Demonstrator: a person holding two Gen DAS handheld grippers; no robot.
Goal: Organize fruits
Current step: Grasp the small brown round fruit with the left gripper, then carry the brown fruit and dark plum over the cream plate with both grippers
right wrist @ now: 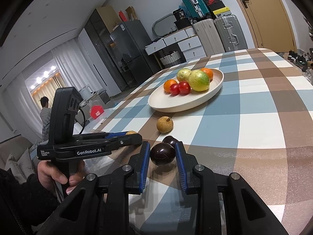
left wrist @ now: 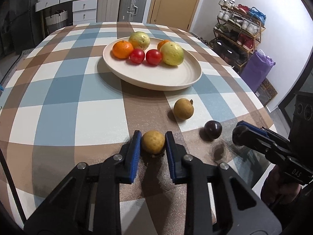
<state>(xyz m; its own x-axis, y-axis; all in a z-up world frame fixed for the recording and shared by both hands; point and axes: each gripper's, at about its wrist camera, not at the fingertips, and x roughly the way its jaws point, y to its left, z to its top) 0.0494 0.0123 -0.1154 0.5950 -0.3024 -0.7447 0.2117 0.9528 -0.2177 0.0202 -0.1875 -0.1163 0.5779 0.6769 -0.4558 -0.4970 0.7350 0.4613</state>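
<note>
Longan (left wrist: 153, 142) between jaws, stem end down

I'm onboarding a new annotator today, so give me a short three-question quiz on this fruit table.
1. How many fruits lie in the cream round plate?
2. True or false: the left gripper is shut on a red tomato.
3. Which fruit is between the fingers of the right gripper? A) orange mandarin B) dark purple round plum C) yellow-green guava

Key:
1. Six: two oranges, two tomatoes, two guavas.
2. False: it is shut on the tan round longan; the red tomatoes are on the plate.
3. B, the dark purple round plum. A second plum and another longan rest on the checked tablecloth.
</note>
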